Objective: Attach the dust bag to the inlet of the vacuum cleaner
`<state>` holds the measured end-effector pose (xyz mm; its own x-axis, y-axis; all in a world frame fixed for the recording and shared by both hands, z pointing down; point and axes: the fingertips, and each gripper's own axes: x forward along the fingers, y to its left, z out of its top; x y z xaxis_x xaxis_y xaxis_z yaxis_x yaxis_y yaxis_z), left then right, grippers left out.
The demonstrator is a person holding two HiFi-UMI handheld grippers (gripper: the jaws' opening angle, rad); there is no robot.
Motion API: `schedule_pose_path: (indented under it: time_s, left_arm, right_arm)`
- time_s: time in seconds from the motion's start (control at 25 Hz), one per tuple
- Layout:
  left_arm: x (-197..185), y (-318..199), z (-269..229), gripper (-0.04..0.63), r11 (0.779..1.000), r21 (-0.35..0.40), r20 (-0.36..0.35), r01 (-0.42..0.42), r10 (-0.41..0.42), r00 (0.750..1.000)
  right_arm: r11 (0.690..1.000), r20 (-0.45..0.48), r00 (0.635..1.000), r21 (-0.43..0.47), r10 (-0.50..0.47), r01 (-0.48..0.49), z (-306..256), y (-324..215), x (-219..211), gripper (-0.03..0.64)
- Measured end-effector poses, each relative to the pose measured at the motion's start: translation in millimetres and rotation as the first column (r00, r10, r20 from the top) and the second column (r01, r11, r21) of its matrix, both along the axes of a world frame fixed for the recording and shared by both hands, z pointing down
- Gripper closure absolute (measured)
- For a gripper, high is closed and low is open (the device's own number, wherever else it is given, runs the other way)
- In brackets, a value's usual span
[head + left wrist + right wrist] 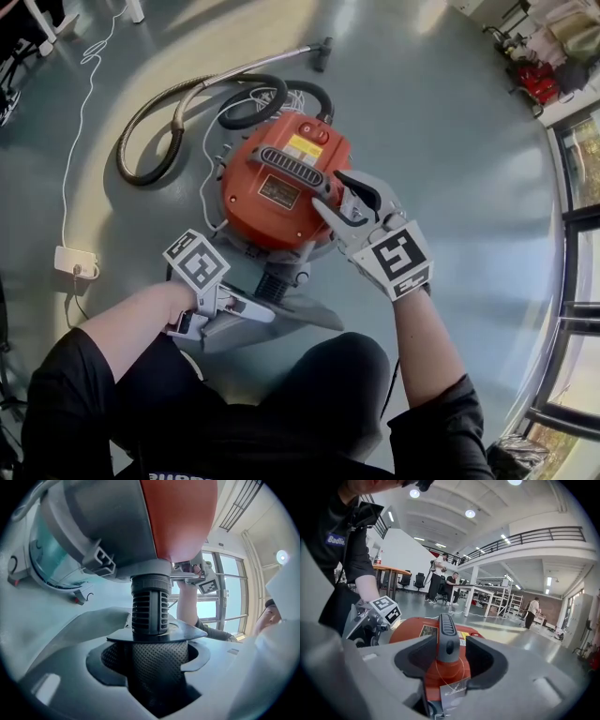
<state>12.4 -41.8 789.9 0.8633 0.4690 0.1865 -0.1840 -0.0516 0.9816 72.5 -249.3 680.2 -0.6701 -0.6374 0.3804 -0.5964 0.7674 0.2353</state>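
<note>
The orange vacuum cleaner [281, 192] lies on the grey floor, seen also in the right gripper view [417, 630]. Its dark ribbed inlet [150, 604] points toward me. My left gripper [261, 314] is shut on the grey dust bag [281, 328] by its black collar [187, 630]. The collar sits round the inlet, and the bag's grey cloth [89, 625] bulges at the left. My right gripper [328, 190] hovers open over the vacuum's top. The grey ribbed handle [447, 634] stands between its jaws, with a gap at the right jaw.
A grey hose [159, 122] loops behind the vacuum to a metal wand [281, 58]. A white cord runs to a power strip [75, 262] at the left. Window frames [581, 234] line the right. People and tables [440, 581] stand far off.
</note>
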Motion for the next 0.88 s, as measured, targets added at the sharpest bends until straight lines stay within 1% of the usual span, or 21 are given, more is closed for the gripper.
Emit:
schedule_pose_path:
  time_s: [0.16,0.2,0.24,0.4,0.52,0.64,0.76,0.8,0.88]
  left_arm:
    - [0,1,-1,0.288,1.000,-0.018,0.001,-0.003,0.003,1.000]
    - [0,0,-2,0.288,1.000,-0.020,0.001,-0.004,0.004,1.000]
    - [1,-1,-2,0.287,1.000,-0.020,0.000,-0.004,0.004,1.000]
    - [3,-1,-1,0.288,1.000,-0.014,-0.005,-0.007,0.007,1.000]
    - [5,-1,0,0.288,1.000,-0.008,-0.012,-0.006,0.006,1.000]
    - [4,-2,-1,0.288,0.999,-0.016,-0.025,0.029,-0.029,0.999]
    - [0,-6,-4,0.288,0.996,-0.046,-0.043,0.080,-0.082,0.996]
    - [0,-6,-5,0.288,0.995,-0.055,-0.047,0.086,-0.088,0.995]
    - [1,-7,-6,0.288,0.996,-0.059,-0.046,0.069,-0.071,0.996]
  right_arm:
    - [0.998,-0.064,0.996,-0.015,-0.056,0.055,9,-6,-10,0.437]
    - [0.998,-0.078,0.995,-0.017,-0.063,0.062,10,-8,-13,0.446]
    - [0.997,-0.084,0.994,-0.022,-0.071,0.069,11,-9,-14,0.459]
    - [0.995,-0.063,0.994,-0.053,-0.092,0.089,11,-10,-16,0.463]
    - [0.993,-0.084,0.991,-0.060,-0.105,0.100,12,-9,-16,0.463]
    - [0.994,-0.102,0.989,-0.053,-0.105,0.100,13,-9,-16,0.462]
    - [0.994,-0.105,0.989,-0.050,-0.101,0.096,12,-8,-17,0.462]
    - [0.994,-0.107,0.989,-0.050,-0.101,0.096,13,-9,-17,0.462]
    - [0.994,-0.111,0.989,-0.050,-0.101,0.096,12,-9,-17,0.462]
